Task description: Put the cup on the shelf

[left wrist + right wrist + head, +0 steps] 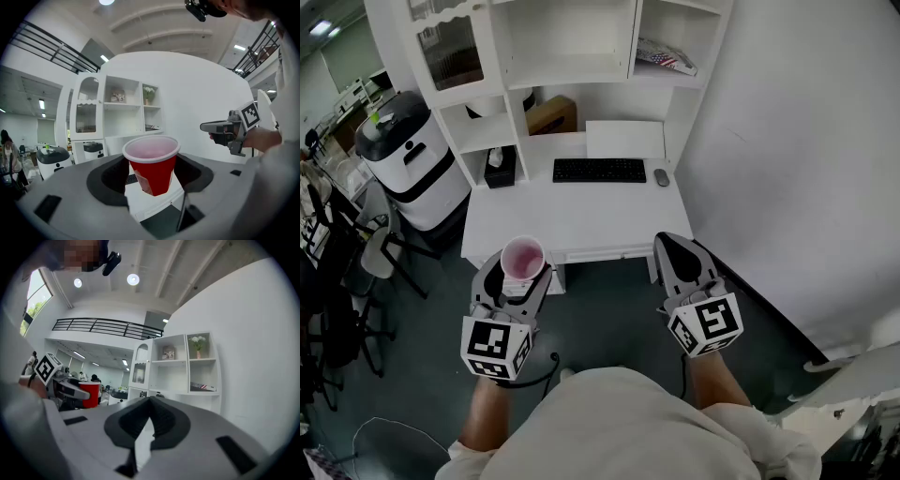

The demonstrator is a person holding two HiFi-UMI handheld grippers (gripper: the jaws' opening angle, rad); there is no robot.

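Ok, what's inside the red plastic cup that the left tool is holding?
The red plastic cup shows only its pale pink inner wall from above; no contents visible. Seen from the left tool, the cup's front wall covers its bottom.

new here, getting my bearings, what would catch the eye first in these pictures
A red cup stands out first, upright and clamped in the left gripper in front of the white desk. The right gripper beside it is shut and empty. A white shelf unit rises at the desk's back.
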